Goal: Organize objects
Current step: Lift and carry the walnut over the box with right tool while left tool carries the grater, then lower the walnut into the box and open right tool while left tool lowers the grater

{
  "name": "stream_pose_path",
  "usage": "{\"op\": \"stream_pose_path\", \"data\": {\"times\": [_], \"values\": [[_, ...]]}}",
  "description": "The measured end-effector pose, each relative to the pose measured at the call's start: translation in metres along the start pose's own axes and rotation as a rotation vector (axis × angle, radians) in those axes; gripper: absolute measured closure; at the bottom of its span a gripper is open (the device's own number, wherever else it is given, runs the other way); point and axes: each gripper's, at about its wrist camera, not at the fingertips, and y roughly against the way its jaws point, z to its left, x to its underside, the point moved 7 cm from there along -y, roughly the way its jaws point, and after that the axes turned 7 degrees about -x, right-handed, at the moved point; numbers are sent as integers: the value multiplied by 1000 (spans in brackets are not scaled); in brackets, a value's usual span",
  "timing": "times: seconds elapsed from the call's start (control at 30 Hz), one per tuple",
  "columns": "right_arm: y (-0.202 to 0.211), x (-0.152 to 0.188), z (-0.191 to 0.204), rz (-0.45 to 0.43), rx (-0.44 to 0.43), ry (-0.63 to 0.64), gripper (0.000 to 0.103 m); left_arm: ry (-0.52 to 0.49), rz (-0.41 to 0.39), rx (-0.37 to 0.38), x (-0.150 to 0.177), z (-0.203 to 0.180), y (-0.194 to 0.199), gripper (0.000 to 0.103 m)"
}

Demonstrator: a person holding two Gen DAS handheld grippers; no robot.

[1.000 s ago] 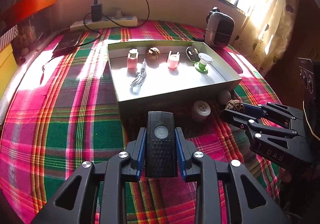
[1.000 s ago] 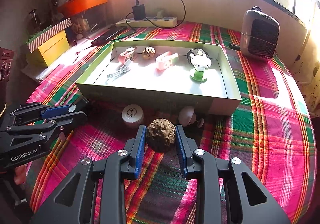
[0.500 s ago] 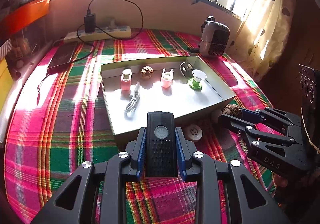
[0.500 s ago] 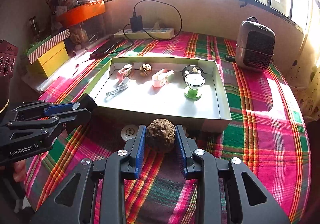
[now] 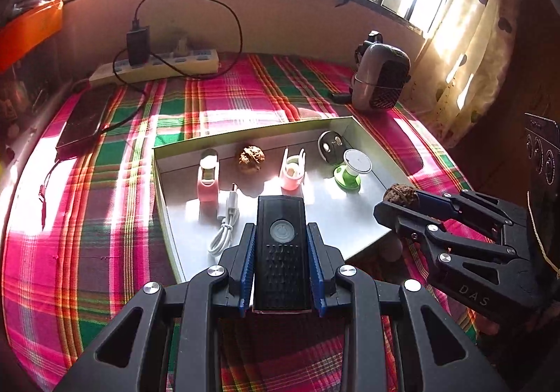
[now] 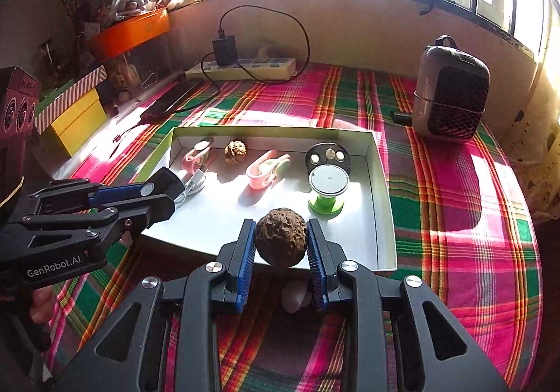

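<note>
Setting: sunlit windows with dark bars run along the far wall above a surface draped in a pink, green and yellow plaid cloth (image 5: 105, 224).
Far edge: a white power strip (image 6: 245, 68) with a black adapter plugged in lies along the wall; a dark flat device (image 5: 82, 120) rests near the far left corner.
Far right corner: a small grey heater with a black grille (image 6: 451, 101) stands upright on the cloth.
Tray: a shallow white cardboard tray (image 6: 383, 217) sits in the middle of the cloth.
Tray contents: along its far wall, from left to right, a pink clip-like holder (image 5: 209, 182), a walnut (image 5: 251, 159), a second pink holder (image 5: 292, 173) and a round black piece (image 6: 327, 155); a green-based spool with a white top (image 6: 327, 190) stands just in front of the black piece; a coiled white cable (image 5: 224, 227) lies near the tray's left wall.
Left gripper: the left gripper (image 5: 281, 248) pinches a black rectangular device with a round power button (image 5: 281, 245), held above the tray's near left part.
Right gripper: the right gripper (image 6: 281, 245) is clamped on a dark brown wrinkled walnut (image 6: 281, 238), held above the tray's near edge.
Under the right gripper: a pale rounded object (image 6: 295, 297) lies on the cloth just outside the tray's near wall, mostly hidden.
Off to the left: a yellow box with a striped lid (image 6: 73, 108) and an orange container (image 6: 129, 31).
</note>
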Motion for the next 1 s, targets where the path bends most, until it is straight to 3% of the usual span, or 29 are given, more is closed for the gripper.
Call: {"op": "stream_pose_path", "data": {"times": [0.43,1.0], "values": [[-41,-19,-5,36,-19,19,73,6,39,-1,-17,8,-41,78],[-70,-20,-10,76,-25,29,73,-7,67,-22,-21,10,-64,78]]}}
